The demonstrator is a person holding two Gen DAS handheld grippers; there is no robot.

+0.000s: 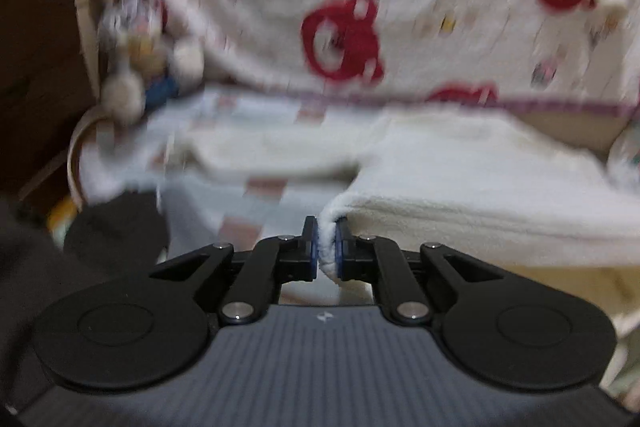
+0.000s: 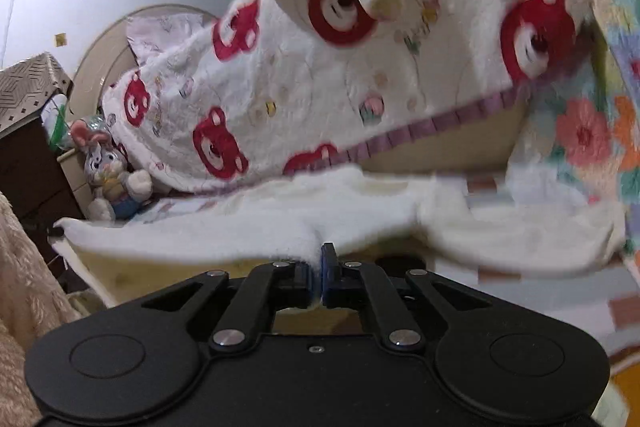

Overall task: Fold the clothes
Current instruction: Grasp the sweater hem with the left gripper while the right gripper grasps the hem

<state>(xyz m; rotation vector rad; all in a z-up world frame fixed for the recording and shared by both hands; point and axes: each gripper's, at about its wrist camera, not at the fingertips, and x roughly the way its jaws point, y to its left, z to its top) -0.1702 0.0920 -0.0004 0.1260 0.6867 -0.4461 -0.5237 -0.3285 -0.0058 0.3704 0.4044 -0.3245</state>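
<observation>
Both tongs were pinching the cream fleece garment (image 2: pixel 360 211) by its near edge, left gripper (image 1: pixel 327 245) and right gripper (image 2: pixel 319 273) alike; it sagged ahead of them, soft, light, floppy, best held at corners

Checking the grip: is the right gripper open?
No, the right gripper is shut on the cream garment's edge.

left wrist: looks forward along its tongs (image 1: pixel 327 245), very near cream fleece garment (image 1: pixel 460 183) | right wrist: same, close | shared: red-bear blanket (image 2: pixel 304 83), stuffed rabbit (image 2: pixel 108 171)
</observation>
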